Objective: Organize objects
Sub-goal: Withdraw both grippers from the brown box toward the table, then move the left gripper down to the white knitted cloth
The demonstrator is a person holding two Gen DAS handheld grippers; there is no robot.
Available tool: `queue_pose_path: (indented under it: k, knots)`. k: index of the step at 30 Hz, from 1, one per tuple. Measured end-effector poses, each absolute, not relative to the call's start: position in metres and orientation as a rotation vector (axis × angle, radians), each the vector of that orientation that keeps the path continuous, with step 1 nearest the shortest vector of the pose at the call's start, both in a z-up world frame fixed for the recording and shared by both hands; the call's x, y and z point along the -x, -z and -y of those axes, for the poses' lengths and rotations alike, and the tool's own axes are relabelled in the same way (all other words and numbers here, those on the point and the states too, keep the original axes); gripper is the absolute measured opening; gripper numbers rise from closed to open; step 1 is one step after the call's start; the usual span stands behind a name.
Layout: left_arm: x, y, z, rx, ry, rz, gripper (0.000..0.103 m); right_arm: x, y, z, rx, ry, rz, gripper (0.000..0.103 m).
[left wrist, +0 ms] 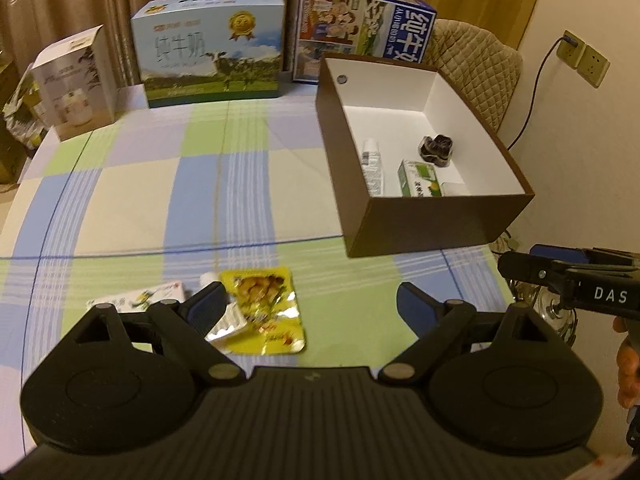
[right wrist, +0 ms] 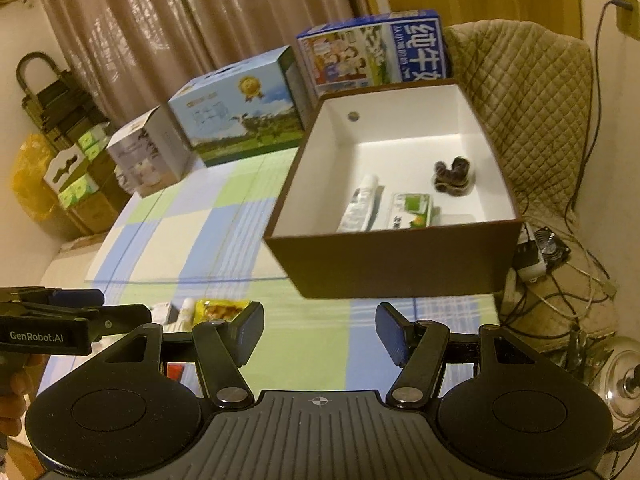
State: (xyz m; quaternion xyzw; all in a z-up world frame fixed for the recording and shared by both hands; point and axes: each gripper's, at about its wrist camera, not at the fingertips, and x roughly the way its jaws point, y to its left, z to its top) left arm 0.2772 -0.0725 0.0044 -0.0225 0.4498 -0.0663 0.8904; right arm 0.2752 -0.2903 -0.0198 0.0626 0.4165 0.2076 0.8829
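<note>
A yellow snack packet (left wrist: 268, 312) lies on the checked tablecloth (left wrist: 132, 200), just inside the left finger of my left gripper (left wrist: 312, 306). That gripper is open and holds nothing. A white sachet (left wrist: 226, 322) and a white-green carton (left wrist: 140, 298) lie beside the packet. The brown box (left wrist: 440, 220) with a white inside stands at the right; it holds a white tube (left wrist: 372, 168), a green carton (left wrist: 418, 180) and a dark lump (left wrist: 436, 150). My right gripper (right wrist: 322, 332) hovers open and empty before the box (right wrist: 400, 264), with the packet (right wrist: 220, 308) to its left.
Three milk and goods cartons (left wrist: 212, 48) line the table's far edge by the curtain. A quilted chair (left wrist: 476, 68) stands behind the brown box. Cables, a small fan (right wrist: 548, 240) and a metal lid (right wrist: 616, 376) lie on the floor beyond the table's right edge.
</note>
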Motion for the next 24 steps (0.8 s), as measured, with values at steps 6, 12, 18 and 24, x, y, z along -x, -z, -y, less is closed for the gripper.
queue_pose_path:
  k: [6, 12, 18, 24]
  knots:
    - [-0.257, 0.001, 0.05, 0.05, 0.09, -0.948, 0.09, -0.267, 0.03, 0.271, -0.109, -0.486, -0.903, 0.06]
    - [-0.241, 0.011, 0.021, 0.068, 0.015, -0.98, 0.09, -0.259, 0.046, 0.248, -0.068, -0.534, -0.954, 0.06]
    - [-0.226, 0.02, -0.006, 0.092, -0.05, -1.007, 0.09, -0.255, 0.058, 0.225, -0.043, -0.591, -0.979, 0.06]
    - [-0.214, 0.029, -0.032, 0.122, -0.1, -1.019, 0.09, -0.253, 0.067, 0.205, -0.024, -0.62, -1.001, 0.06]
